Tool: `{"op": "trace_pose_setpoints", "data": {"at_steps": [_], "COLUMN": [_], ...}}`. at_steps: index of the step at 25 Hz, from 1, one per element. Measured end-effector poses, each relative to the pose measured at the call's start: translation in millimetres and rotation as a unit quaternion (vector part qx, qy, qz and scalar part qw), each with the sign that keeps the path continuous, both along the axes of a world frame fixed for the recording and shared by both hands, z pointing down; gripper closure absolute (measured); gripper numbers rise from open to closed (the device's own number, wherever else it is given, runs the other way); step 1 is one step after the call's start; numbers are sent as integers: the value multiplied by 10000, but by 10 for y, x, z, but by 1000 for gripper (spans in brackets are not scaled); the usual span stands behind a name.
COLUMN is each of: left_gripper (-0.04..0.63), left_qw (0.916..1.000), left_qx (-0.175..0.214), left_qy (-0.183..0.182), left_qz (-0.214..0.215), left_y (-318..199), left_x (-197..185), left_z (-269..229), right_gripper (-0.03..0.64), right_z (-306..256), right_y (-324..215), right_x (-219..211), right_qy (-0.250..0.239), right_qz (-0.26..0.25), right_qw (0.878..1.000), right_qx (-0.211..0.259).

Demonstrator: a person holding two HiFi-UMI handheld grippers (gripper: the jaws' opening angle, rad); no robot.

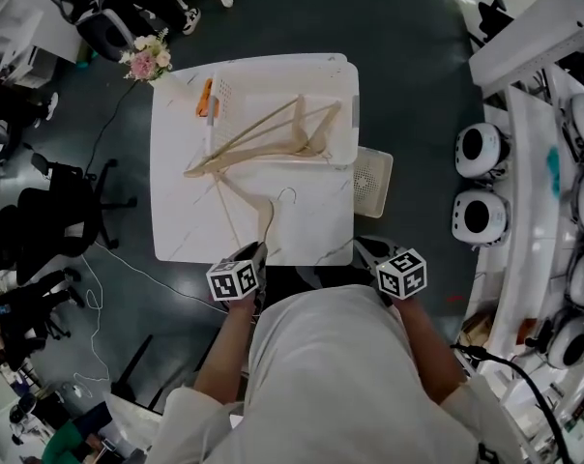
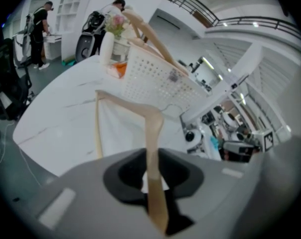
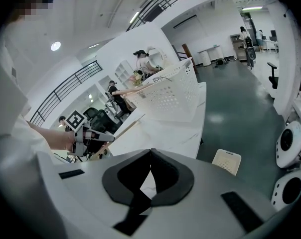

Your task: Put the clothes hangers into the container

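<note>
White marble-look desk (image 1: pixel 186 220): white perforated container (image 1: pixel 348 95) fills the far-right corner up to the far and right edges, small orange item (image 1: pixel 205 97) with a thin white item (image 1: pixel 211 129) just beside it near the far edge, bunch of flowers (image 1: pixel 145 61) at the far-left corner.

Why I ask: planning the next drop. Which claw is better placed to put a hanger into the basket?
Left: the left claw grips a wooden hanger, pointed toward the basket; the right claw holds nothing.

white short-sleeved shirt (image 1: pixel 340 375); left claw (image 2: pixel 155 185) and right claw (image 3: pixel 148 176) grey-bodied, black-padded.
</note>
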State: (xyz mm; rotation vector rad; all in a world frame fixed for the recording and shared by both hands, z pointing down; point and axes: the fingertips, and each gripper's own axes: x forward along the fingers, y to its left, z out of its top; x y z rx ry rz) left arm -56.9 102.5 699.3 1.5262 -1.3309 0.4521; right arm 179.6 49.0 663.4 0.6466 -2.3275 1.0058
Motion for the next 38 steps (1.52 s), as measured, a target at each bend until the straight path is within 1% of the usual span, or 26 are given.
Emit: {"op": "trace_pose_setpoints", "data": {"at_steps": [5,11,13,16,22,27,34,38], "left_gripper": [520,520,521,520,520,520,521,520], "left_qw": [9998,9974,9966,9969,9950,9931,9897,9883], "left_qx": [53,104,136,217,463,680,1155,1409], "left_qy": [184,697,783,728,852,861,668,502], "left_qz": [45,-126,-203,-212,-237,-403,-516,-307], "left_y": [65,133,173,211,267,354,348,269], "left_x": [-84,-178,-249,-368,-510,-763,-1119,-1210], "left_z": [-153,-362,-449,-577,-876,-1155,-1664,-1943], "right_gripper": [615,614,614,614,615,615,615,615], "right_z": [-18,-16,-31,-45,-33,-30,-21,-15], "right_y": [17,29,33,26,64,72,58,45], "right_x": [-146,-283,-329,-407,-606,-778,-983,-1095], "right_qy": [-19,-20,-27,-39,-46,-39,-8,-20], "right_qz": [-45,-136,-144,-157,-267,-352,-462,-480], "right_qw": [10000,9999,9999,9998,9996,9993,9989,9988], "right_qx": [24,53,64,79,76,80,96,104]}}
